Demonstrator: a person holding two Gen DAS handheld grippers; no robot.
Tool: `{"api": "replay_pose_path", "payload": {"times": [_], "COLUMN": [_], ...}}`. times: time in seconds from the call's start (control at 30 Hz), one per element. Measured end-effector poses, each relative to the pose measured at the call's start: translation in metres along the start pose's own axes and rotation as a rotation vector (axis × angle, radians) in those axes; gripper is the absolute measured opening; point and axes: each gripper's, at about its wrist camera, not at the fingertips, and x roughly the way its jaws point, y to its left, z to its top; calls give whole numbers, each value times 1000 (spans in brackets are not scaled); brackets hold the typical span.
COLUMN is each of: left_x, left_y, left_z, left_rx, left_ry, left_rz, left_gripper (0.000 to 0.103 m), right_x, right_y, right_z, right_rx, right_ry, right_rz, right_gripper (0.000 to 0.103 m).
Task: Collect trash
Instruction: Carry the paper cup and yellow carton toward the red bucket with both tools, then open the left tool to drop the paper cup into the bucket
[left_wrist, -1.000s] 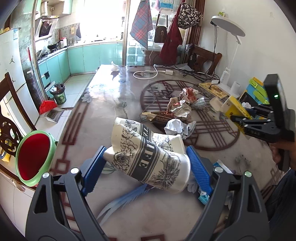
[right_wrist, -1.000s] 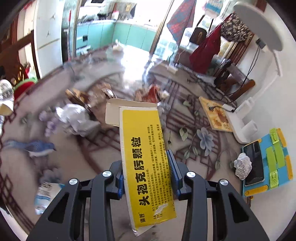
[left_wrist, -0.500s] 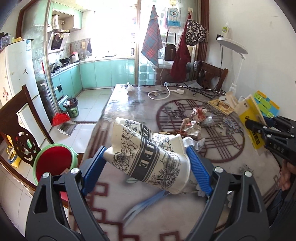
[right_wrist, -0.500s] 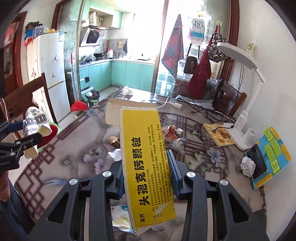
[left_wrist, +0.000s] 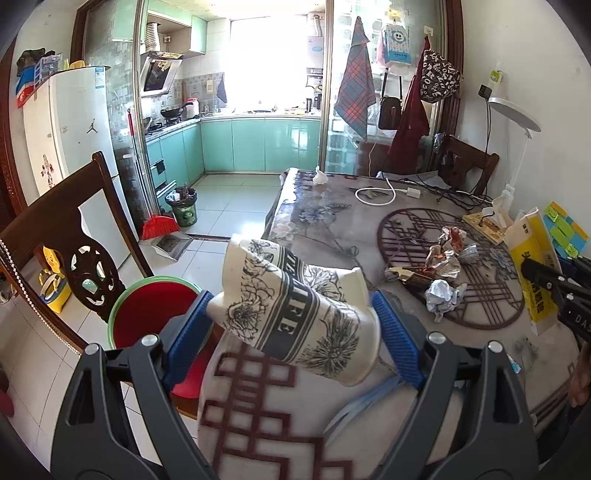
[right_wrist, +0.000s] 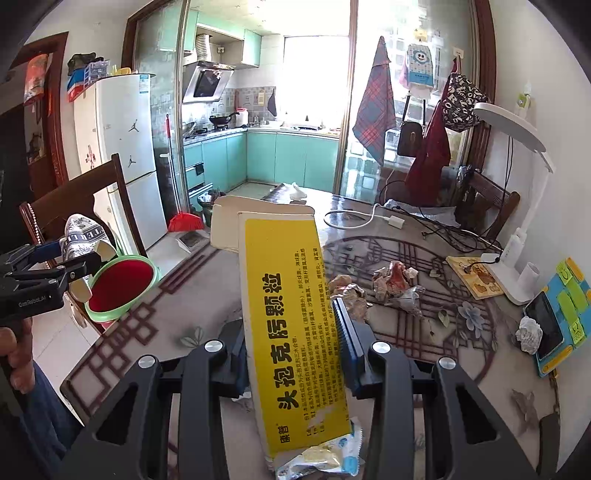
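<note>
My left gripper (left_wrist: 295, 332) is shut on a crushed white paper cup (left_wrist: 291, 314) with black flower print and holds it over the table's left edge, beside a green bin with a red liner (left_wrist: 147, 310). My right gripper (right_wrist: 291, 332) is shut on a flat yellow medicine box (right_wrist: 288, 325), held above the table. The cup (right_wrist: 83, 236) and bin (right_wrist: 122, 284) also show at the left of the right wrist view. Crumpled wrappers (left_wrist: 447, 258) and a paper ball (left_wrist: 441, 297) lie mid-table.
A wooden chair (left_wrist: 66, 229) stands by the bin. On the table (left_wrist: 332, 229) are a white cable (left_wrist: 376, 194), a desk lamp (right_wrist: 517, 266), a phone on a blue tray (right_wrist: 554, 317), a paper ball (right_wrist: 528, 334) and a wrapper (right_wrist: 325, 454).
Both grippers have risen and pulled back from the table with their loads. The left gripper has swung left with the cup, so the green bin now lies just beside it.
</note>
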Motion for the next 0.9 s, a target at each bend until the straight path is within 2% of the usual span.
{"api": "replay_pose_path", "payload": {"times": [0.4, 0.6, 0.9], "left_x": [20, 53, 114], "left_y": [78, 125, 198], "left_z": [11, 21, 21], "left_rx": [-53, -86, -188], "left_ry": [19, 47, 148], "left_rz": [163, 267, 362], "left_gripper": [84, 84, 84], "right_x": [34, 44, 56], "right_y": [68, 92, 103], "right_z": [24, 34, 43], "right_rx": [-59, -94, -131], "right_ry": [9, 12, 25], "right_rz": [121, 144, 141], "right_gripper": [37, 37, 37]}}
